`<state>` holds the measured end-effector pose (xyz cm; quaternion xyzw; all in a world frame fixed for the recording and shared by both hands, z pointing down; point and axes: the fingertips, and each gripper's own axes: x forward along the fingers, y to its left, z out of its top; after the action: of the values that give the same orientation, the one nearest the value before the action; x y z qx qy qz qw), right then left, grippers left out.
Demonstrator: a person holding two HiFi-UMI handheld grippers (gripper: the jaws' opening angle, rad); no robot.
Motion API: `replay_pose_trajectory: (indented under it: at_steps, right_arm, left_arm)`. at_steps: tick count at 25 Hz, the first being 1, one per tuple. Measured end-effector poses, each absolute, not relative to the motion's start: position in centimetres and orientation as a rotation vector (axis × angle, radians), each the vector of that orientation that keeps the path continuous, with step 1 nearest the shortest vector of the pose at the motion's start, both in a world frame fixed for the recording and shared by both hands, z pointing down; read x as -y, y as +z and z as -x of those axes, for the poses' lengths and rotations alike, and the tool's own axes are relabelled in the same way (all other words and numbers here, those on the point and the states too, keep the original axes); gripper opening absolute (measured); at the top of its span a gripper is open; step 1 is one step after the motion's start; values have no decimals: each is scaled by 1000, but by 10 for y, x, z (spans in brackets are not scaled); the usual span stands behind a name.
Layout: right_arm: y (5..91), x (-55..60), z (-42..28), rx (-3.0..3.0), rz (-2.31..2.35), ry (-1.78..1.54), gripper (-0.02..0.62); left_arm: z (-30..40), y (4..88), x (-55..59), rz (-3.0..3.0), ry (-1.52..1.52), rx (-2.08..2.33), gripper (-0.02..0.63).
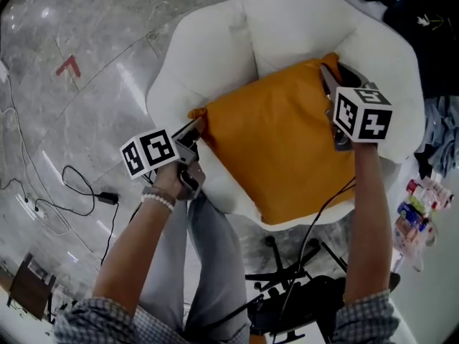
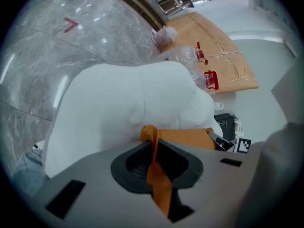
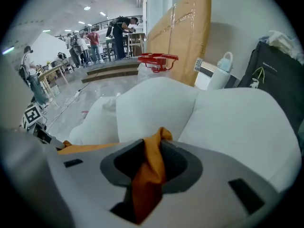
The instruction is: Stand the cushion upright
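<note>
Grey marble floor (image 1: 86,120) surrounds the white armchair (image 1: 287,20), and the orange cushion (image 1: 280,149) lies flat on its seat, one corner toward the backrest and one toward you.

Your left gripper (image 2: 154,160) is clamped on a thin fold at the cushion's left corner. Your right gripper (image 3: 149,167) bites a thicker bunch of fabric at the corner by the right armrest. Neither has any of the stuffed body, only cover cloth.

That is the weak point. As you raise it, the filling's weight will likely pull on those corners, and the thinner left pinch could slip out first, letting the cushion sag or twist. Lift one side faster than the other and it may roll instead of standing. It could also tip forward off the seat edge unless it leans on the backrest. The black cable (image 1: 315,221) beside your right arm may snag on the seat front.

Your arms are spread across the cushion: the left hand (image 1: 172,181) is low at the seat's edge with its gripper slanting in, while the right reaches farther over and points more steeply down.
</note>
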<state>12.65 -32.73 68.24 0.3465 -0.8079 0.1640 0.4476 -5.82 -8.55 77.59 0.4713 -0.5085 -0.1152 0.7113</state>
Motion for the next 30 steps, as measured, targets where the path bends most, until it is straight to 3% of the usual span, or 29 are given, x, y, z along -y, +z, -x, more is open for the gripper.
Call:
replay_pose_trajectory:
  at_steps: [30]
  right_arm:
    - [422, 189, -279, 2162, -1296, 517, 86]
  left_arm:
    - [-32, 551, 47, -1479, 85, 916, 32]
